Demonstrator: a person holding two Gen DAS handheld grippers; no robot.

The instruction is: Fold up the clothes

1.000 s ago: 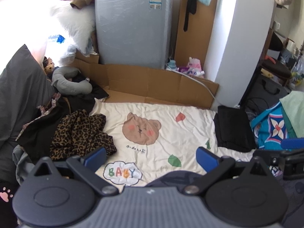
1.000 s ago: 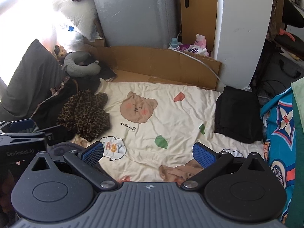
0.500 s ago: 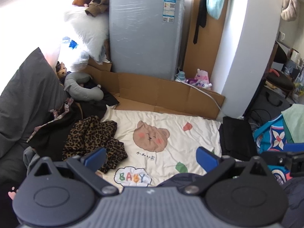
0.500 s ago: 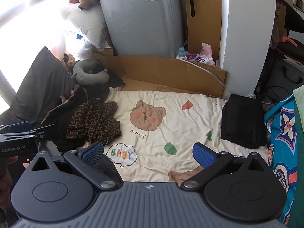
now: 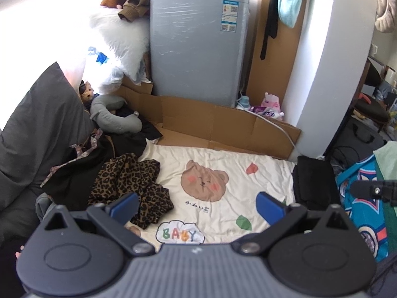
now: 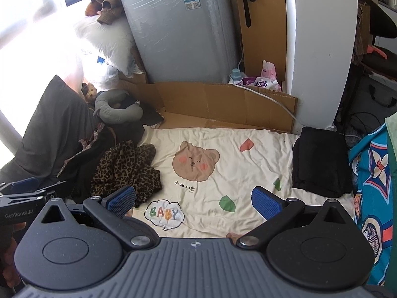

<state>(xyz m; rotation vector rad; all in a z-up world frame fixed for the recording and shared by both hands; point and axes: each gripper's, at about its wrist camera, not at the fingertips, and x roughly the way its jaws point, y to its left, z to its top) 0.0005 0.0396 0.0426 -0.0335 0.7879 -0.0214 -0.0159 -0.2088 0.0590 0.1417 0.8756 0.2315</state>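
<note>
Cream bear-print blanket (image 5: 218, 164) covers the floor. Leopard-print garment (image 5: 129, 181) lies crumpled at its left edge, folded black garment (image 6: 320, 161) at its right. Left gripper (image 5: 197, 203) and right gripper (image 6: 193, 200) both spread wide, holding nothing.

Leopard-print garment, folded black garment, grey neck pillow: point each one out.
leopard-print garment (image 5: 129, 181), left wrist view, middle of the crumpled heap.
folded black garment (image 6: 320, 161), right wrist view, centre of its top face.
grey neck pillow (image 6: 116, 110), right wrist view, its curved body.
</note>
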